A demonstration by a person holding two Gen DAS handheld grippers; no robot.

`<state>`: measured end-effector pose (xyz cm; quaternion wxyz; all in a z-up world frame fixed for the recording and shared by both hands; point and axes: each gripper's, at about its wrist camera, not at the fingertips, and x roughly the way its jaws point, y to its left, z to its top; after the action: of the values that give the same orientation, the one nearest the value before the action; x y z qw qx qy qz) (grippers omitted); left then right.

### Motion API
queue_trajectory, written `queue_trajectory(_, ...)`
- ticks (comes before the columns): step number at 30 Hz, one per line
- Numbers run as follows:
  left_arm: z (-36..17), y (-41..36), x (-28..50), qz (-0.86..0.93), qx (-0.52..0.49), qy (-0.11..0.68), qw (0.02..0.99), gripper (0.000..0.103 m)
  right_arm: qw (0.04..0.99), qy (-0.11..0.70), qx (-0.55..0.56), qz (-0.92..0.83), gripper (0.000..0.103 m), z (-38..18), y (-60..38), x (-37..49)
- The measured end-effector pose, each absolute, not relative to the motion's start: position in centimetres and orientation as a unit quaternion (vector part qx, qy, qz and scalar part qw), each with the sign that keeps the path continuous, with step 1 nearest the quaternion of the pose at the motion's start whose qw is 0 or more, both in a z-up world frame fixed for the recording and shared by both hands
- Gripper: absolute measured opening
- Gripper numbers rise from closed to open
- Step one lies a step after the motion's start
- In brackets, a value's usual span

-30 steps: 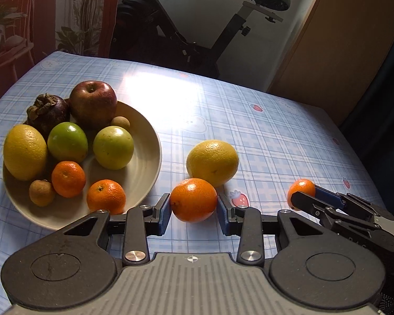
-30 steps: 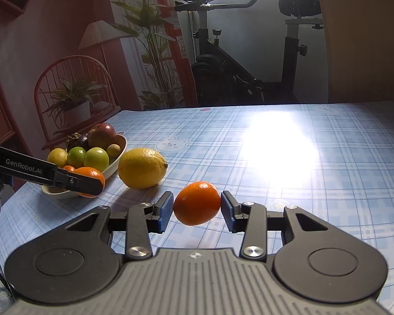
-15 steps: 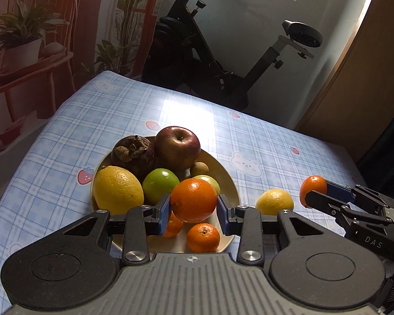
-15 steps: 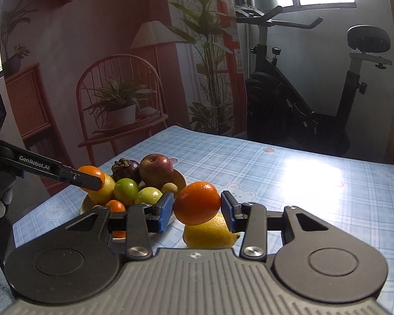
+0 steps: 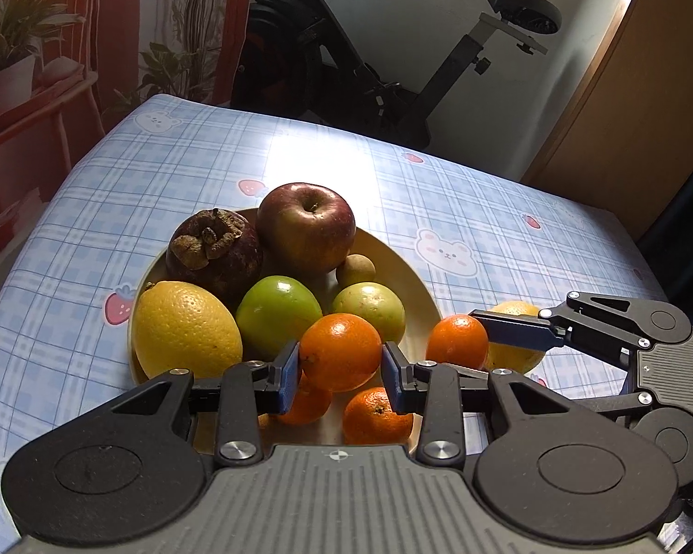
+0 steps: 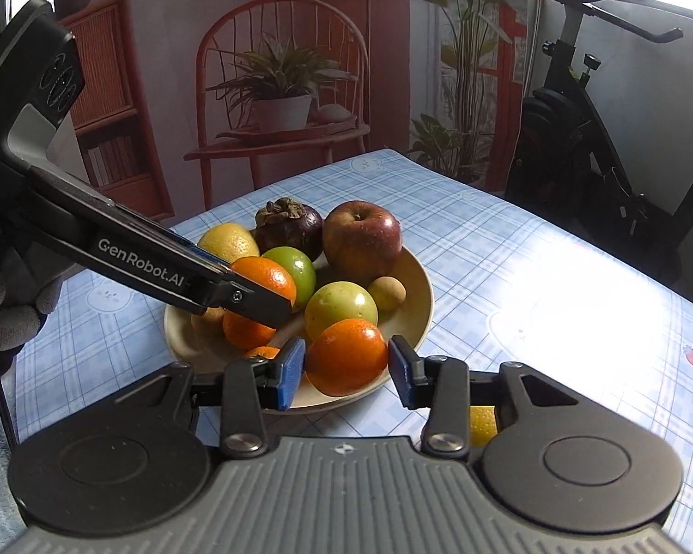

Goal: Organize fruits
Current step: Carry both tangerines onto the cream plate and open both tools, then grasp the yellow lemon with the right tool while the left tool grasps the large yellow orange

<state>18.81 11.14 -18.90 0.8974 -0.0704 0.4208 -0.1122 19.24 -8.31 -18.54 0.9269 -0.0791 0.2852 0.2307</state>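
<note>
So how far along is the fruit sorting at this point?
Mostly done: the plate already holds a red apple, mangosteen, lemon, green fruits and small oranges. In hand: the left gripper and right gripper each grip an orange above the plate, neither released. Left: a second lemon on the tablecloth beside the plate.

Lemon (image 6: 483, 422) on table mostly hidden behind right gripper body; two small oranges (image 5: 376, 415) on plate (image 5: 411, 286) partly hidden by left gripper.
</note>
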Motion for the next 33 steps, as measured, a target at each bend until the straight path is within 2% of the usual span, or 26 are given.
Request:
queue_trajectory(10, -19.0, 11.4, 19.5, -0.123, -0.09, 0.423, 0.893, 0.041, 0.921, 0.297, -0.081, 0.238, 0.043, -19.0, -7.8, 19.7)
queue_trajectory(22, -17.1, 11.5, 19.1, -0.087, -0.093, 0.383, 0.915, 0.042, 0.951, 0.25, -0.034, 0.18, 0.05, -17.5, -11.5, 17.3)
queue_trajectory(24, -16.8, 11.1, 19.1, -0.088, -0.088, 0.38, 0.917, 0.042, 0.956, 0.242, -0.025, 0.166, 0.052, -17.4, -12.6, 16.8)
queue_trajectory(29, -16.5, 9.6, 19.3, -0.098, -0.075, 0.377, 0.918, 0.042, 0.962, 0.234, -0.014, 0.139, 0.068, -17.6, -14.2, 15.9)
queue_trajectory(33, -16.6, 8.1, 19.6, -0.108, -0.069, 0.379, 0.916, 0.043, 0.963, 0.239, -0.01, 0.127, 0.072, -18.2, -15.0, 15.7)
